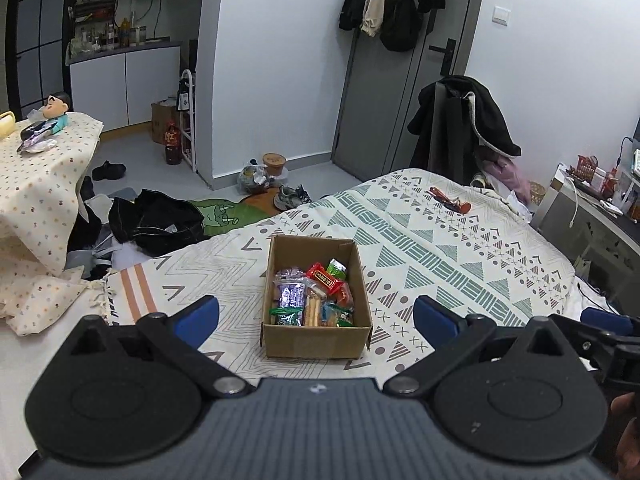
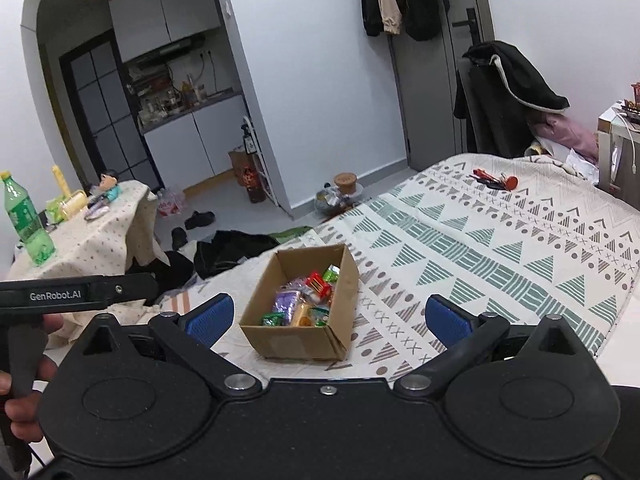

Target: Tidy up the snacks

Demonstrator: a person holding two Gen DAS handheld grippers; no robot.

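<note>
Evidently both grippers, left point(image 1: 316, 312) and right point(image 2: 329, 316), hung released; nudging the light brown cardboard box point(image 1: 316, 342) of wrapped snacks point(image 1: 312, 294) could slide it across the soft patterned bedspread point(image 1: 440, 248).

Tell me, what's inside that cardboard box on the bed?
The box holds wrapped snacks: a red packet, green and purple ones. Whatever lies beneath the top layer is hidden.

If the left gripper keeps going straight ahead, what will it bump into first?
Probably the cardboard box of snacks on the bed: it sits right between the open left gripper fingers, though depth is hard to judge.
</note>
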